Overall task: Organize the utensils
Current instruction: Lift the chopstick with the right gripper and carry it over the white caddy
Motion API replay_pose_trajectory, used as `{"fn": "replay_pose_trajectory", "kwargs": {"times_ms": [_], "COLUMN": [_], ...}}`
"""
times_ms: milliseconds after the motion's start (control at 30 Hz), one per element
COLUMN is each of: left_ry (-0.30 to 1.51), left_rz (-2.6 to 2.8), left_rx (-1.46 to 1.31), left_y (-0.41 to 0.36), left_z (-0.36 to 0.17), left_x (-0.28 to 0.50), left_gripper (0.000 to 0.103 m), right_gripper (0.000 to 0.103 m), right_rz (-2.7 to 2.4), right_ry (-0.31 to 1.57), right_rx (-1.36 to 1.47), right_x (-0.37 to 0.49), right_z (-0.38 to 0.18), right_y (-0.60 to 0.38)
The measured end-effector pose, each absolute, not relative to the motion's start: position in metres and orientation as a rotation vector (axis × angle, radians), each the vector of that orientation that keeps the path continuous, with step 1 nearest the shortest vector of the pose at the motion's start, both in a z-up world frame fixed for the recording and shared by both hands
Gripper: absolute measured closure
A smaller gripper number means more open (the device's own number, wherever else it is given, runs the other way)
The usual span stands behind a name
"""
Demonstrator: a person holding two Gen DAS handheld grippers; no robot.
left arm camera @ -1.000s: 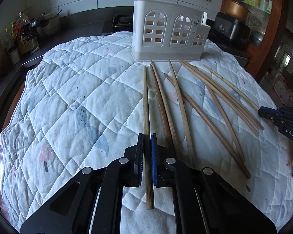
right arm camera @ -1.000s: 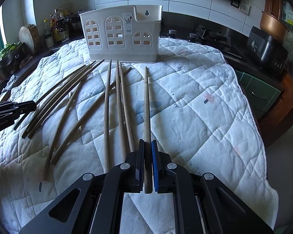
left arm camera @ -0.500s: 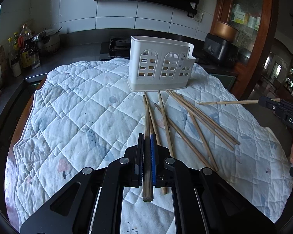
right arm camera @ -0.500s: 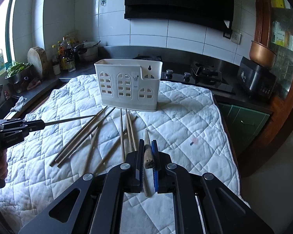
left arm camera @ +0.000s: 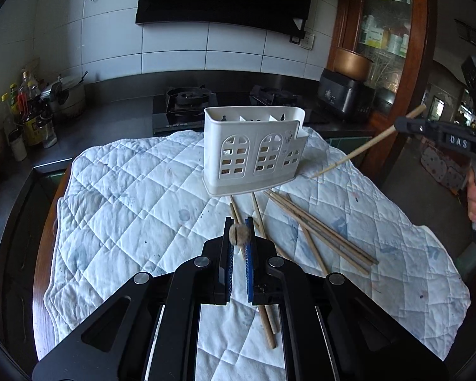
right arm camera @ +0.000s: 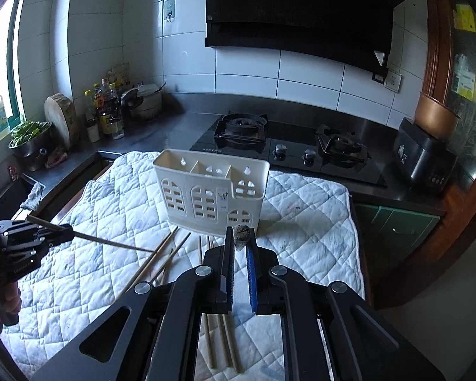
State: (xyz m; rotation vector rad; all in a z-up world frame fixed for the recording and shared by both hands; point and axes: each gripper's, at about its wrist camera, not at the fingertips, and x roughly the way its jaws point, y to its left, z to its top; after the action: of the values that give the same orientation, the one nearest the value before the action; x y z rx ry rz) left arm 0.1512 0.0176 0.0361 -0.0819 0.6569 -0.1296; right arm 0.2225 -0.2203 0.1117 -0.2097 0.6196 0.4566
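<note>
A white plastic utensil holder (left arm camera: 254, 152) with arched cut-outs stands on the quilted cloth (left arm camera: 127, 197); it also shows in the right wrist view (right arm camera: 211, 190). My left gripper (left arm camera: 239, 236) is shut on a wooden chopstick (left arm camera: 239, 234), seen end-on and lifted above the cloth. My right gripper (right arm camera: 239, 241) is shut on another chopstick (right arm camera: 241, 234), also end-on. In the left wrist view the right gripper (left arm camera: 406, 125) holds its chopstick (left arm camera: 361, 149) slanting down toward the holder's right side. Several chopsticks (left arm camera: 317, 228) lie on the cloth in front of the holder.
A black gas stove (right arm camera: 288, 149) sits behind the cloth. Bottles and a pot (right arm camera: 111, 111) stand at the back left. A dark appliance (right arm camera: 425, 155) and a wooden cabinet (left arm camera: 384, 31) are at the right. The cloth's edges drop off at left and right.
Both grippers have risen higher with their chopsticks and tilted them, so each stick now points end-on at its camera. The holder looks farther away and lower.
</note>
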Motion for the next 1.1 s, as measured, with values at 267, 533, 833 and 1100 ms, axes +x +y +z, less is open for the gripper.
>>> {"fn": "replay_pose_trajectory", "kwargs": {"times_ms": [267, 533, 833, 1100], "left_ry": [0.638, 0.57, 0.401, 0.456], "left_rz": [-0.167, -0.204, -0.153, -0.106], "left_rx": [-0.03, -0.001, 0.039, -0.023], "left_y": [0.019, 0.019, 0.012, 0.015], "left_z": [0.071, 0.12, 0.185, 0.173], "left_x": [0.176, 0.187, 0.214, 0.275], "left_gripper": [0.098, 0.098, 0.098, 0.098], "right_gripper": [0.096, 0.096, 0.096, 0.096], "right_rz": [0.428, 0.407, 0.414, 0.414], "right_ry": [0.661, 0.645, 0.626, 0.706], "right_rx": [-0.205, -0.217, -0.188, -0.214], "right_x": [0.286, 0.308, 0.327, 0.345], "right_z": [0.161, 0.18, 0.182, 0.15], "right_y": [-0.199, -0.182, -0.175, -0.162]}}
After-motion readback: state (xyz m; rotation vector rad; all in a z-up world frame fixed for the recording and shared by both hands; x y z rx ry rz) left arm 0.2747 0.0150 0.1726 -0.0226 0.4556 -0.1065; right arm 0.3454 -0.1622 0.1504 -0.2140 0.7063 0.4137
